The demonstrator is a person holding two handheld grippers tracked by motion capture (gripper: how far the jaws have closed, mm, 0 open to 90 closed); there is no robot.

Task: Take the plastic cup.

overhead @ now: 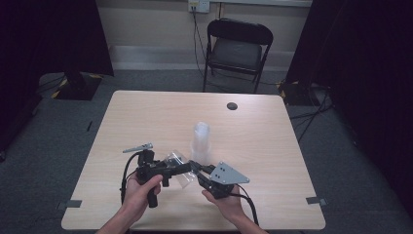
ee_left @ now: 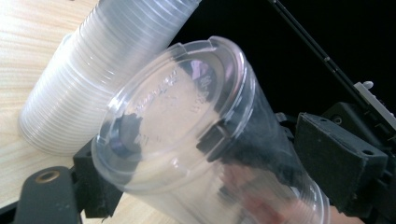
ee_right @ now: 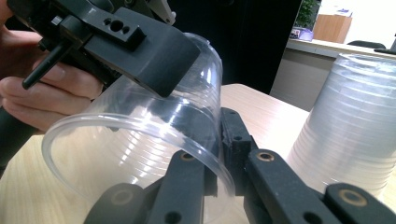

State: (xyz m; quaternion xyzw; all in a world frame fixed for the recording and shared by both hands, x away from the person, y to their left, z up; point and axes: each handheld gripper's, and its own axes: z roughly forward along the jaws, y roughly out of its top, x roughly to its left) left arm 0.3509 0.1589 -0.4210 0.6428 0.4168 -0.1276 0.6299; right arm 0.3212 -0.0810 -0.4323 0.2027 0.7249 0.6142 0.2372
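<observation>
Clear cup [ee_right: 140, 140] sits right before me, near table's [overhead: 146, 107] front edge, beside cup stack [overhead: 200, 141]. I keep right gripper [ee_right: 219, 154] pinched tight on cup rim, pull slow and straight. Left gripper [overhead: 187, 168] wide open around cup, not pressing it.

The high view looks forward and down from above the person's side, taking in the whole bench [overhead: 146, 112] with a chair [overhead: 237, 48] at twelve o'clock. Each gripper view sits very close behind its own jaws, nearly level with the bench. All three views share the clear cup [ee_left: 196, 140] and the cup stack [ee_right: 355, 121].
</observation>
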